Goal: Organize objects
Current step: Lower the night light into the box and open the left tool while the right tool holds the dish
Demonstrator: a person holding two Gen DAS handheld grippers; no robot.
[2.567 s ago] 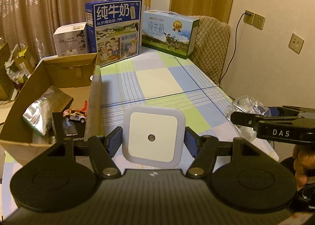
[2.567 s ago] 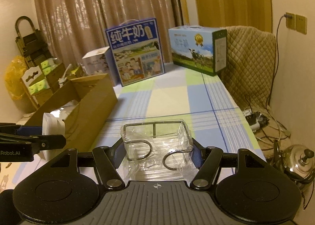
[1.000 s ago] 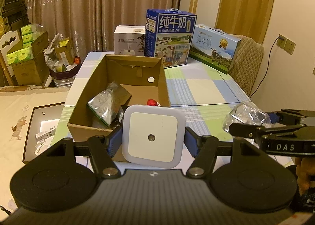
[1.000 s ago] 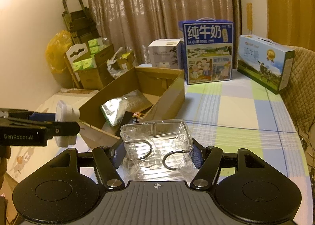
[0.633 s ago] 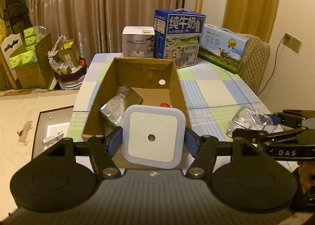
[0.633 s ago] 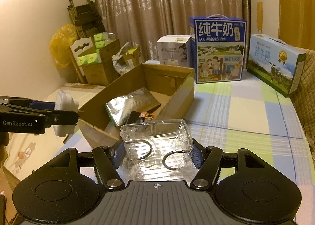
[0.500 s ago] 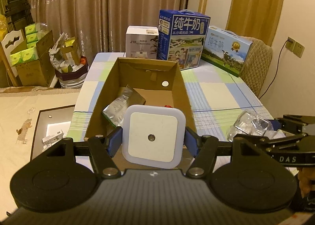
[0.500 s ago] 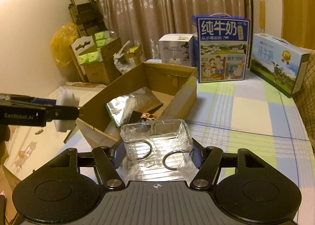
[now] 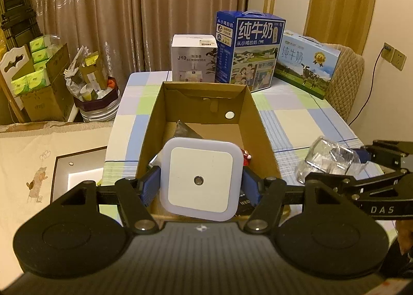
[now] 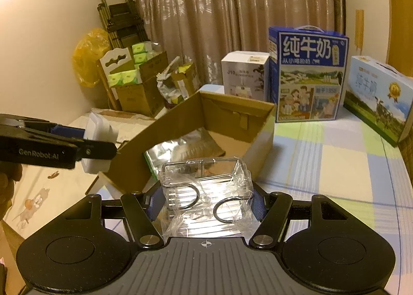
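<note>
My left gripper (image 9: pixel 200 181) is shut on a white square night light (image 9: pixel 200 178), held just in front of the near wall of an open cardboard box (image 9: pixel 247 103). From the right wrist view the same light (image 10: pixel 99 136) shows at the left, beside the box's near corner (image 10: pixel 121 165). My right gripper (image 10: pixel 207 200) is shut on a clear plastic packet (image 10: pixel 206 186) with metal rings inside, to the right of the box. In the left wrist view that packet (image 9: pixel 327 158) hangs at the right edge. A silver foil bag (image 10: pixel 178 150) lies inside the box.
Two blue milk cartons (image 9: pixel 249 49) (image 9: pixel 306 62) and a white humidifier box (image 9: pixel 193 60) stand on the checked tablecloth (image 9: pixel 296 114) behind the box. Left of the table are stacked cardboard boxes (image 9: pixel 38 83) and a bin (image 9: pixel 95 103). A quilted chair (image 9: pixel 344 80) stands at the right.
Both grippers have swung left from the table's right side toward the cardboard box, each keeping its load. The box now sits centred ahead of the night light.
</note>
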